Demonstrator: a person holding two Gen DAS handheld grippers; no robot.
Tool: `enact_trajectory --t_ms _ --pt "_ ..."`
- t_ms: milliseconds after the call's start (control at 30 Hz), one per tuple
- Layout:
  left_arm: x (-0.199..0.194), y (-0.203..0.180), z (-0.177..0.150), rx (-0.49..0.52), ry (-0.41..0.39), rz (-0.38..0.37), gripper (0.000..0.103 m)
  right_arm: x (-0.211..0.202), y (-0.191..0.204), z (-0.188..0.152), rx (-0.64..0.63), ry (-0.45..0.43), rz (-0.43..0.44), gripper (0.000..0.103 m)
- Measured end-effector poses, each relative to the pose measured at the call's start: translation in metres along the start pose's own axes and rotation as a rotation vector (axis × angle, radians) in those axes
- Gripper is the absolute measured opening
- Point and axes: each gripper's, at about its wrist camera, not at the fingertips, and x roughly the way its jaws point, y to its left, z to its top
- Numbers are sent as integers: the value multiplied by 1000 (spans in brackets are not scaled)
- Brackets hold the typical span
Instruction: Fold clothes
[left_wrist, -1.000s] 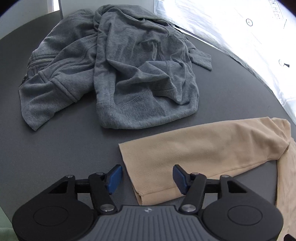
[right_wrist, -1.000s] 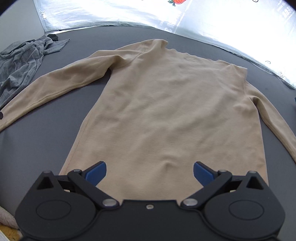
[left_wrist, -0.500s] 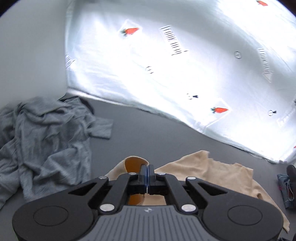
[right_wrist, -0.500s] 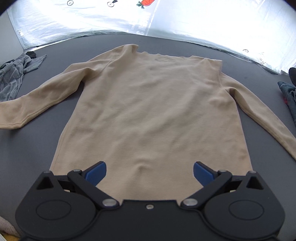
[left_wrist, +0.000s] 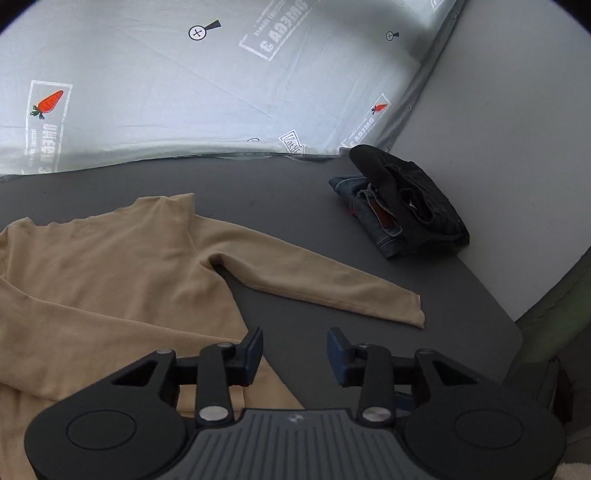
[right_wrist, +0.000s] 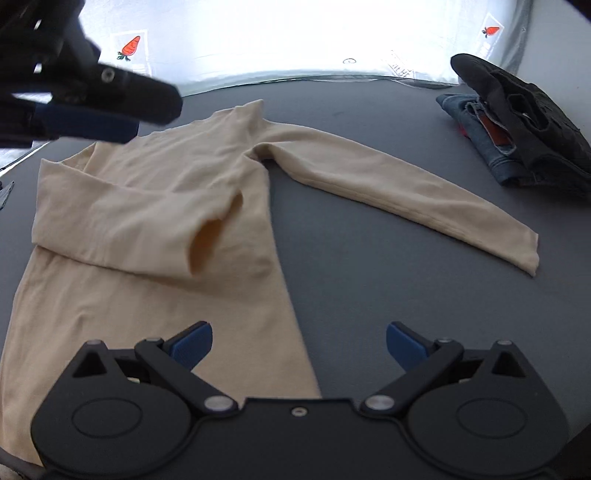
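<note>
One sleeve (right_wrist: 122, 221) is seen folded across the sweater (right_wrist: 155, 295); the outstretched sleeve (right_wrist: 399, 184), frame right, should be pinched near its cuff. Left gripper (left_wrist: 295, 354) and right gripper (right_wrist: 299, 343) are held wide, empty.

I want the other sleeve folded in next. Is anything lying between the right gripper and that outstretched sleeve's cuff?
Nothing visible. The right gripper is open over bare dark table, and the outstretched sleeve lies flat beyond it. The pile of dark clothes sits farther off, apart from the cuff.

Blown-out backlight glare behind, fisheye-bent edges, motion blur at upper left.
</note>
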Motion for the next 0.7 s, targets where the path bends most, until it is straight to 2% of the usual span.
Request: enact_trajectory --t_ms 33,67,133,200,300,400,467,533,600,633,700 --pt "12 -7 -7 0 31 -2 68 0 -11 -3 8 8 -4 102" --pt "24 -15 -13 1 63 -4 74 0 -21 -6 15 17 -8 102" --pt "12 -8 -33 -19 53 113 77 2 -29 -9 4 25 -9 102" --pt "-2 11 -58 -61 70 301 80 6 -29 -10 -52 23 -11 102" --pt "-20 44 -92 -135 107 564 83 11 -1 -10 -297 -39 -60 101" --pt "-43 83 -122 -294 158 700 83 15 39 -12 -589 -155 -88 101" --pt "-59 104 -140 -370 164 735 81 18 63 -13 -714 -196 -65 100" --pt "-63 110 -147 -386 188 743 71 24 88 -11 -808 -203 -24 95" --pt "-67 116 -154 -398 214 749 68 29 110 -8 -883 -203 16 84" --pt "-69 118 -158 -404 226 752 67 33 117 -5 -894 -187 32 81" --pt "-73 124 -165 -417 252 758 66 43 128 0 -923 -153 30 70"
